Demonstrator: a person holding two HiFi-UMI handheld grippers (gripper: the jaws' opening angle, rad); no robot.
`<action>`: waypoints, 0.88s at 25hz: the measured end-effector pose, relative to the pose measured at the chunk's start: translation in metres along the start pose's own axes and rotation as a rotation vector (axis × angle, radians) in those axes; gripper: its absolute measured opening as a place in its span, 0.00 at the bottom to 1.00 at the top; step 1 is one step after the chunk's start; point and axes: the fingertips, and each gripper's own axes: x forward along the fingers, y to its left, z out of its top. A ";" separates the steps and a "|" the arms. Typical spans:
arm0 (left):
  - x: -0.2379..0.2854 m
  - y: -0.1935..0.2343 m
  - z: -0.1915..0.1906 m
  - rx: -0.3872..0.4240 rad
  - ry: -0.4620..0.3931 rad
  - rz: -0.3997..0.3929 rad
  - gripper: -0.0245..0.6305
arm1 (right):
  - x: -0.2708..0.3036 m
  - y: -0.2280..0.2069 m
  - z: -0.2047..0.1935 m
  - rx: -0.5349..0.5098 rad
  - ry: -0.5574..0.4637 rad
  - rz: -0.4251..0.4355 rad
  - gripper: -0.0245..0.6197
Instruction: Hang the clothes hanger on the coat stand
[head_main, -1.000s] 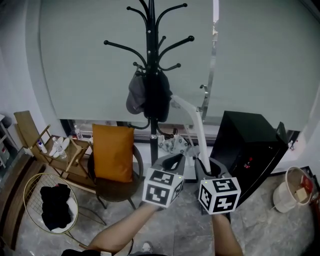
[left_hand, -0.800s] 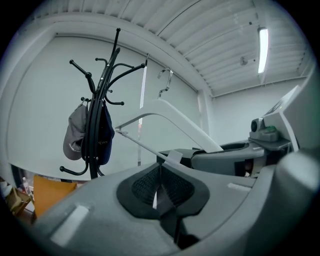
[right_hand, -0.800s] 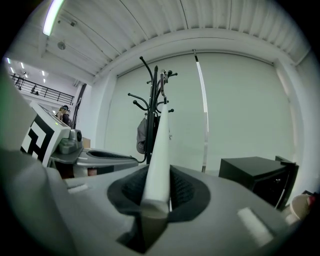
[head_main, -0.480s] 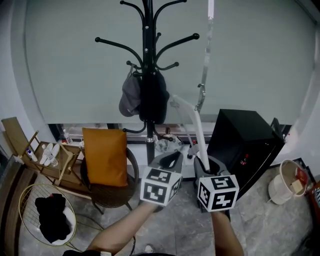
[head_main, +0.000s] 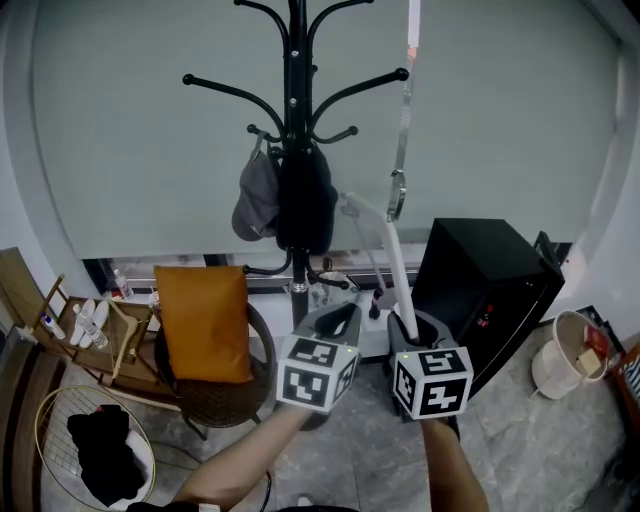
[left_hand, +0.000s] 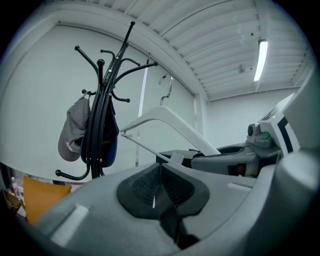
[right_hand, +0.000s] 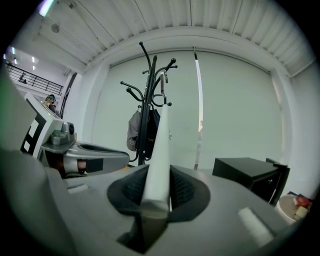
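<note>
Your right gripper (head_main: 408, 328) pinches the white clothes hanger (head_main: 391, 243) by the end of one arm, just right of the coat stand (head_main: 295, 110). Your left gripper (head_main: 336, 322) is pressed together on nothing. The hanger looks light, stiff and smooth, so it may pivot; gripping nearer the hook would steady it.

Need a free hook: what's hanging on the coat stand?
On the coat stand, a grey cap and a dark item hang mid-height; upper hooks bare. Which hooks hold them is covered.

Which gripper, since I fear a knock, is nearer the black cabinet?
Right. The right gripper, shut on the white hanger, is just left of the black cabinet; the left gripper sits farther left.
</note>
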 end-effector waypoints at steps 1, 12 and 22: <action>0.000 0.002 0.000 0.002 -0.001 -0.005 0.06 | 0.002 0.001 0.000 -0.004 0.000 -0.008 0.16; -0.001 0.019 0.002 -0.008 -0.016 -0.031 0.06 | 0.020 0.012 0.007 -0.041 0.009 -0.047 0.16; 0.012 0.027 -0.003 -0.018 -0.010 -0.021 0.06 | 0.036 0.005 0.009 -0.100 0.011 -0.049 0.16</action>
